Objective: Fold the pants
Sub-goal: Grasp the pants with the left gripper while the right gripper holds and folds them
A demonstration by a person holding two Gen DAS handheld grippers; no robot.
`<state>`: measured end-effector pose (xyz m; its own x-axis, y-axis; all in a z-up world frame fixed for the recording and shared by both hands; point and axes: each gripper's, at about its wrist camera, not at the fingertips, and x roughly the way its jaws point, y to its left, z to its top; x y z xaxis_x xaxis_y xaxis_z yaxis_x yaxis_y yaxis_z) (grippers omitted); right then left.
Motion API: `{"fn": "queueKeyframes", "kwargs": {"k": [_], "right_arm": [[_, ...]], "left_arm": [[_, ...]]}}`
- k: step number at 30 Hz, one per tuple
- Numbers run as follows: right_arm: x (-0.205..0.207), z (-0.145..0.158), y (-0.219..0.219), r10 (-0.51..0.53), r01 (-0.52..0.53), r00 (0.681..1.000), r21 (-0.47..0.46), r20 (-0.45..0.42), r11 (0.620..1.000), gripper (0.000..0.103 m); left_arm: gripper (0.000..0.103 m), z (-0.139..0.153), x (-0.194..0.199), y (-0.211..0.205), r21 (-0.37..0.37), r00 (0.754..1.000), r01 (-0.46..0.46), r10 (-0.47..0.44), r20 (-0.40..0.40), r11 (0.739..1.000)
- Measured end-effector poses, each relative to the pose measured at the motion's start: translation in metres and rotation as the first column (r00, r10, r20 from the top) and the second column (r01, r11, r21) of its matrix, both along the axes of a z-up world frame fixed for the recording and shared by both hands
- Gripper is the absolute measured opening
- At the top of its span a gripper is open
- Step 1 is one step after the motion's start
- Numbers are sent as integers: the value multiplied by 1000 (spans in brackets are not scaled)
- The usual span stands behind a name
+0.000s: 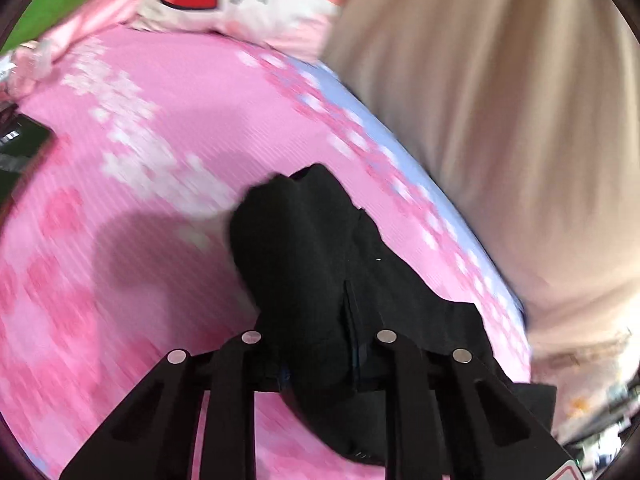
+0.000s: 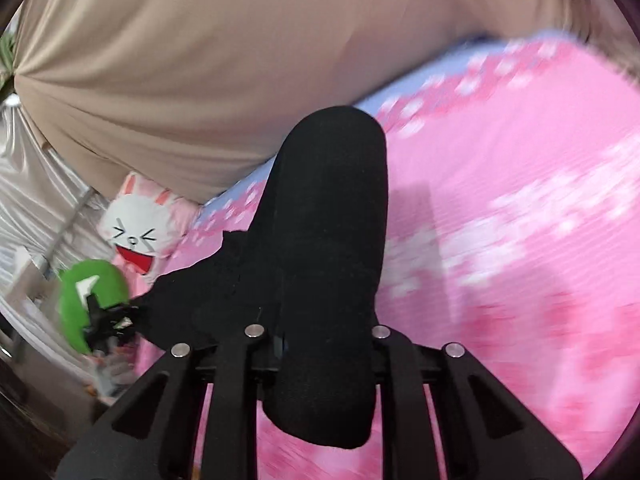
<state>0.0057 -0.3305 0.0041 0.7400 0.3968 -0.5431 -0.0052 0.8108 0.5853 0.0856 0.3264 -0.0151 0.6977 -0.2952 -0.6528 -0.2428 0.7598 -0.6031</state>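
The black pants (image 1: 320,264) hang bunched between my left gripper's (image 1: 318,344) fingers, lifted above the pink bedspread (image 1: 132,208). The left gripper is shut on the fabric. In the right wrist view the pants (image 2: 328,248) drape as a thick black roll over my right gripper (image 2: 318,340), which is also shut on them. A stretch of the fabric runs off to the left toward the other gripper (image 2: 104,320), seen small and blurred there. Both views are motion-blurred.
The person's beige-clad body (image 1: 500,128) stands close at the bed's blue edge (image 1: 380,128), and fills the top of the right wrist view (image 2: 200,60). A white bunny pillow (image 2: 136,236) and a green cushion (image 2: 92,296) lie at the bed's head. A dark device (image 1: 20,148) lies at the left.
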Motion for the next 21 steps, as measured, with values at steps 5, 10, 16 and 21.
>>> {"fn": "queueKeyframes", "kwargs": {"k": [5, 10, 16, 21], "right_arm": [[-21, -60, -44, -81, 64, 982, -103, -170, 993, 23], [-51, -1, -28, -223, 221, 974, -334, 32, 916, 62], [-33, 26, 88, 174, -107, 980, -481, 97, 870, 63], [20, -40, 163, 258, -264, 961, -610, -99, 747, 27]], "left_arm": [[18, -26, -7, -62, 70, 994, 77, -72, -83, 995], [51, -27, -9, -56, 27, 998, 22, -20, -65, 999], [89, -33, -6, -34, -46, 996, -49, 45, -76, 998], [92, -40, 9, -33, -76, 997, -28, 22, -77, 997]]}}
